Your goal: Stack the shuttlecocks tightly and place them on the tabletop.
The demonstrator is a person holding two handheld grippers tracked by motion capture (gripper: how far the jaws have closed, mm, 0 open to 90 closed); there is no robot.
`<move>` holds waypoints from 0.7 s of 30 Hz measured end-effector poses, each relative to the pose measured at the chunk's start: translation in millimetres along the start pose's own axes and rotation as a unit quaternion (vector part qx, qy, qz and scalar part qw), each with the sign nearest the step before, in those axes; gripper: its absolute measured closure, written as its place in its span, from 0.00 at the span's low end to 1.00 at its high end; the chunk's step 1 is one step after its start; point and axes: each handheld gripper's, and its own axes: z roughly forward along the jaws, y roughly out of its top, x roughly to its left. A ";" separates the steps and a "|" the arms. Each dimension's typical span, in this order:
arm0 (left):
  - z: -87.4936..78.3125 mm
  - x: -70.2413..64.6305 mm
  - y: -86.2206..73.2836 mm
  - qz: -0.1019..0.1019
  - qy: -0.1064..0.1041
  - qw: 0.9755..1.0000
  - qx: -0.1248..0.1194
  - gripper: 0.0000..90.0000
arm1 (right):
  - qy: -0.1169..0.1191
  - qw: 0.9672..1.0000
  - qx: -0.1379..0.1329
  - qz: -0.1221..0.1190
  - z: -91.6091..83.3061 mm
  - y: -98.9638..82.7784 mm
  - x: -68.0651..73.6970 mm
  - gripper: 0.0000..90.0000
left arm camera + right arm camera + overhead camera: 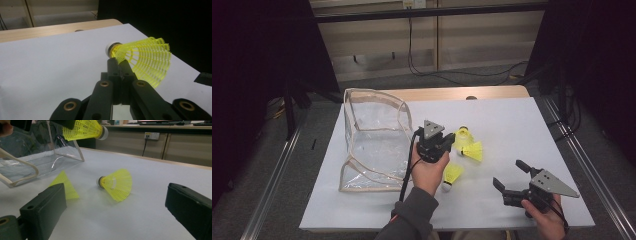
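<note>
My left gripper point(452, 141) hangs over the middle of the white table point(512, 120), shut on the mesh skirt of a yellow shuttlecock point(463, 135). In the left gripper view the jaws point(120, 65) pinch that shuttlecock point(145, 57) near its white cork, and it is lifted off the table. A second yellow shuttlecock point(474, 151) lies just right of it and a third point(452, 175) lies nearer the person. My right gripper point(510, 174) rests at the front right, open and holding nothing. In the right gripper view its jaws point(115, 205) frame a lying shuttlecock point(116, 183), apart from it.
A clear plastic zip bag point(372, 135) with beige trim stands open on the left of the table, also the bag point(37, 157) in the right gripper view. Bare wooden tabletop point(452, 93) runs along the far edge. Metal rails flank both sides.
</note>
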 end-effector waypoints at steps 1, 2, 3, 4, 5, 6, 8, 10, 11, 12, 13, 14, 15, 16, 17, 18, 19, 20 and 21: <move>0.6 0.3 0.1 0.001 0.004 1.000 0.001 1.00 | 0.000 1.000 0.000 0.000 -0.1 0.0 0.0 0.03; 1.3 0.7 0.1 -0.001 0.004 1.000 0.001 1.00 | 0.000 1.000 0.000 0.000 -0.2 0.0 -0.1 0.03; 2.2 0.8 0.1 -0.002 0.006 1.000 -0.001 1.00 | 0.000 1.000 0.001 0.002 -0.2 -0.1 0.0 0.03; 3.1 0.6 0.0 -0.005 0.009 1.000 -0.002 1.00 | 0.000 1.000 0.001 0.001 -0.1 -0.2 -0.1 0.03; 3.7 1.0 0.1 -0.004 0.009 1.000 -0.001 1.00 | 0.000 1.000 0.001 0.001 -0.1 -0.2 -0.1 0.03; 4.6 0.4 0.3 -0.006 0.010 1.000 -0.001 1.00 | 0.001 1.000 0.002 0.001 0.0 -0.2 0.0 0.03; 6.5 -1.0 0.3 -0.006 0.012 1.000 -0.003 1.00 | 0.001 1.000 0.001 0.001 0.2 -0.2 0.1 0.03; 8.0 -1.4 0.6 -0.004 0.016 1.000 -0.004 1.00 | 0.001 1.000 0.000 0.000 0.1 0.0 0.1 0.03; 8.9 -1.5 0.5 -0.006 0.018 1.000 -0.005 1.00 | 0.001 1.000 0.000 0.001 -0.1 0.0 0.1 0.03; 9.9 -1.4 0.3 -0.008 0.021 1.000 -0.007 1.00 | 0.001 1.000 0.001 0.001 -0.3 -0.1 0.0 0.03; 10.6 -1.1 0.2 -0.009 0.023 1.000 -0.008 1.00 | 0.000 1.000 0.001 0.002 -0.3 -0.1 0.0 0.03; 11.5 -0.7 0.3 -0.012 0.022 1.000 -0.007 1.00 | 0.001 1.000 0.002 0.002 -0.3 -0.2 -0.1 0.03; 12.5 -0.7 0.2 -0.012 0.025 1.000 -0.009 1.00 | 0.000 1.000 0.002 0.002 -0.3 -0.1 -0.2 0.03; 13.2 -0.3 0.1 -0.011 0.026 1.000 -0.009 1.00 | 0.000 1.000 0.002 0.001 -0.3 -0.1 -0.3 0.03; 14.0 0.1 0.0 -0.012 0.027 1.000 -0.007 1.00 | 0.000 1.000 0.001 0.001 -0.3 0.0 -0.3 0.03; 14.8 0.6 -0.5 -0.014 0.027 0.999 -0.007 1.00 | 0.000 1.000 0.001 0.000 -0.4 0.0 -0.4 0.03; 15.2 1.3 -0.7 -0.013 0.028 1.000 -0.006 1.00 | 0.001 1.000 0.001 0.001 -0.4 0.0 -0.3 0.03; 15.8 2.0 -1.0 -0.015 0.029 0.999 -0.005 1.00 | 0.001 1.000 0.001 0.001 -0.4 -0.1 -0.3 0.03; 16.2 2.4 -1.1 -0.016 0.030 0.999 -0.005 1.00 | 0.001 1.000 0.001 0.001 -0.4 -0.1 -0.4 0.03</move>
